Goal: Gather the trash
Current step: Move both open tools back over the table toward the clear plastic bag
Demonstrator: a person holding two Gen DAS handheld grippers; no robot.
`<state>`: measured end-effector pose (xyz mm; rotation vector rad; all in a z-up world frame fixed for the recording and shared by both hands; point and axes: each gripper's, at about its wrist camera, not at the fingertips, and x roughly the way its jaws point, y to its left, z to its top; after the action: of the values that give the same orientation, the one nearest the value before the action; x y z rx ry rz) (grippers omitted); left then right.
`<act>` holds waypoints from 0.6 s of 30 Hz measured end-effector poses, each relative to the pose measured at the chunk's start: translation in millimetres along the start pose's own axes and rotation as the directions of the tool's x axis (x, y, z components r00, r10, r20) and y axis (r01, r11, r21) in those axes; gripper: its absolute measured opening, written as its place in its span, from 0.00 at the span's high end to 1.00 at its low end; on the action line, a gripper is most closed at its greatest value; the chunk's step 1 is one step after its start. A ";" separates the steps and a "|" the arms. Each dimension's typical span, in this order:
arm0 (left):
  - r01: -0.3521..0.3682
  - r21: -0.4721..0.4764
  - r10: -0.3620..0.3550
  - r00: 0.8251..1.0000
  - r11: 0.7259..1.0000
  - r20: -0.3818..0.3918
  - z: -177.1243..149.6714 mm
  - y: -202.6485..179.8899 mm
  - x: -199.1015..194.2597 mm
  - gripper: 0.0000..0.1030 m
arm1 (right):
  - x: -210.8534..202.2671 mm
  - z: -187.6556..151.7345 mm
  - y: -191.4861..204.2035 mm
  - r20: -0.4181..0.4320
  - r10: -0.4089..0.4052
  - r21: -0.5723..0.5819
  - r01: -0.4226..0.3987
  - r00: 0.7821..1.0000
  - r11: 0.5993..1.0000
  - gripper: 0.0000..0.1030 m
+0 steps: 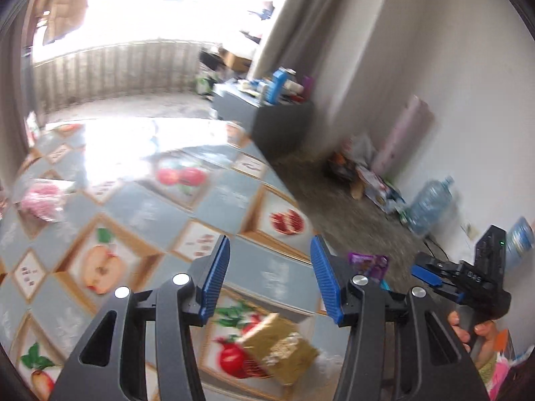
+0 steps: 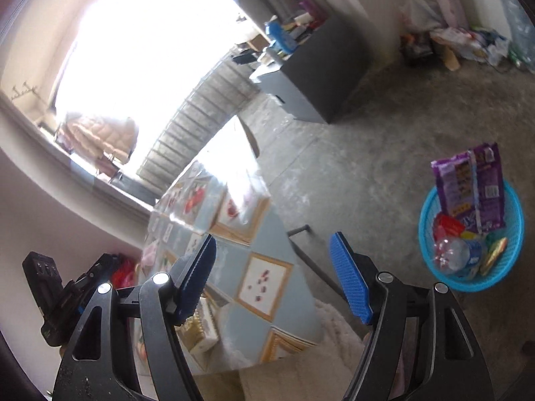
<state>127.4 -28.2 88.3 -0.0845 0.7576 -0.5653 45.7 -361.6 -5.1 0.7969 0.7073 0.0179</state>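
Fruit-print oilcloth desk [image 1: 160, 214] | both claws gape empty | you: square left claw [image 1: 271, 280] over gold foil-wrapped box [image 1: 279, 351], pinch flat sides | drop into blue plastic basket [image 2: 431, 260].

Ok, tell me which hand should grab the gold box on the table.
Left, probably. The gold box lies just beneath the open left gripper; the right gripper is open too, beside the table's edge.

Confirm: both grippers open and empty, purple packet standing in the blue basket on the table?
Not on the table. The right wrist view shows the blue basket on the floor beside the table, purple packet standing in it. Left gripper and right gripper are open and empty.
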 end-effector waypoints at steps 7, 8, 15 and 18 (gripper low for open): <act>-0.137 -0.149 0.151 0.985 0.979 0.085 -1.3 93.5 -46.9 0.53 | 49.5 11.2 72.2 -0.102 0.063 -0.187 -0.082 0.993 0.979 0.34; -0.149 -0.165 0.165 0.982 0.975 0.092 -2.5 104.7 -51.6 0.53 | 58.4 12.7 84.8 -0.124 0.076 -0.211 -0.101 0.989 0.972 0.34; -0.233 -0.254 0.270 0.956 0.939 0.118 5.9 183.3 -53.2 0.53 | 121.7 19.6 179.9 -0.289 0.139 -0.320 -0.232 0.947 0.919 0.34; -0.273 -0.264 0.314 0.941 0.925 0.126 11.0 214.8 -48.8 0.53 | 155.9 20.2 218.0 -0.363 0.144 -0.342 -0.275 0.921 0.898 0.35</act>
<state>203.8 177.8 68.7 -0.2383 0.6581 -0.1730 230.6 -177.5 59.0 0.4860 0.8950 0.4898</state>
